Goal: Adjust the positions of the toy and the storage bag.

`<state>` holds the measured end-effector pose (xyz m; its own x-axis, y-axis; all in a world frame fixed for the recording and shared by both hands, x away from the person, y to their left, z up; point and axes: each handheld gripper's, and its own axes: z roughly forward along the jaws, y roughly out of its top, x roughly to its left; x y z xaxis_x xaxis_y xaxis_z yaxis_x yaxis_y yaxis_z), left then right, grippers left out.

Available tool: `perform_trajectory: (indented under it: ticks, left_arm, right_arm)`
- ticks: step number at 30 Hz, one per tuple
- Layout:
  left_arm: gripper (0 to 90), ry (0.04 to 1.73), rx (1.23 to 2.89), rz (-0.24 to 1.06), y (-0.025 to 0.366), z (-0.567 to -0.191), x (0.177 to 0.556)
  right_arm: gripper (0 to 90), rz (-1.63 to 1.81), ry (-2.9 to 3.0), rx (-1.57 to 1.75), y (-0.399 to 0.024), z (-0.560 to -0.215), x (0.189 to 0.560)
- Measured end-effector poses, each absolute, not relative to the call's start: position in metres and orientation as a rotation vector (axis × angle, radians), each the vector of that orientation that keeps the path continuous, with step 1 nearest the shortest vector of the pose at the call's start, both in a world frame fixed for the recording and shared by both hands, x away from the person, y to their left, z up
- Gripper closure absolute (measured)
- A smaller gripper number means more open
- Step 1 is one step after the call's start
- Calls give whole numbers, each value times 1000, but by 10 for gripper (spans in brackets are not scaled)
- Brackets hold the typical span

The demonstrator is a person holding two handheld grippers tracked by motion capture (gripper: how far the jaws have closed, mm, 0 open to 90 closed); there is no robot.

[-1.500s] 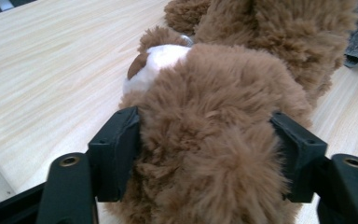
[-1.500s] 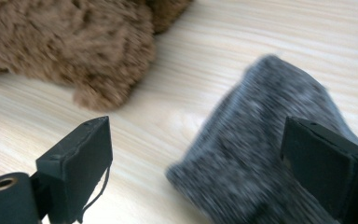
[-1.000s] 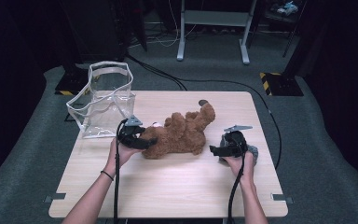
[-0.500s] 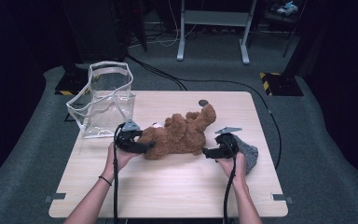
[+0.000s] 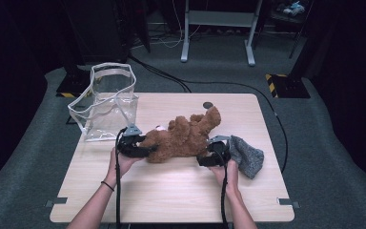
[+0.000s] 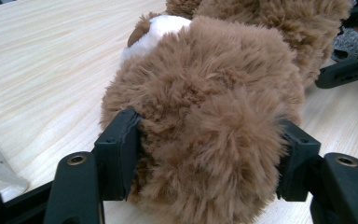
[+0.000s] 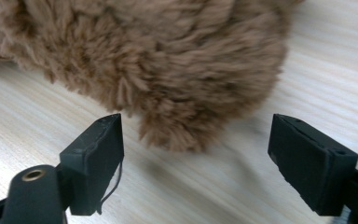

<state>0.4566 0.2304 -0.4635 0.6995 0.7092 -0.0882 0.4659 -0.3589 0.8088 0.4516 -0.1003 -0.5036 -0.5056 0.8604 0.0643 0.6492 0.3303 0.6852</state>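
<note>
Dark room, grey carpet, cables and a metal stand beyond a pale wooden table (image 5: 171, 191). No legible writing anywhere. Brown plush bear (image 5: 183, 138) lying between both grippers. Clear plastic bag (image 5: 107, 102) upright behind the left gripper (image 6: 207, 154), grey knit cloth (image 5: 245, 155) just beside the right gripper (image 7: 196, 163). Left jaws just closing, pressed into the bear's fur on both sides. Right jaws closing too, apart, either side of a furry limb, not touching.

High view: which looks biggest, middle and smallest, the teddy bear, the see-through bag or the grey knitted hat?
1. Teddy bear and see-through bag: they look about alike, too close to rank.
2. Grey knitted hat: clearly the smallest.
</note>
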Motion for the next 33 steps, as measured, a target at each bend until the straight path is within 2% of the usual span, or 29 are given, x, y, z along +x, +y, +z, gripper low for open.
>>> perform_trajectory:
  ticks: [10, 24, 28, 33]
  left_arm:
    - [422, 884, 2030, 357, 231, -465, 456]
    - [548, 861, 2023, 343, 231, -465, 455]
    - [584, 847, 2026, 356, 231, -464, 455]
    - [644, 834, 2019, 367, 233, -464, 455]
  right_arm:
    - [358, 942, 2251, 1380, -92, -509, 452]
    - [765, 944, 2232, 1366, -89, -513, 455]
    - [821, 954, 2225, 1354, -89, -512, 453]
    - [843, 959, 2198, 1342, -88, -508, 450]
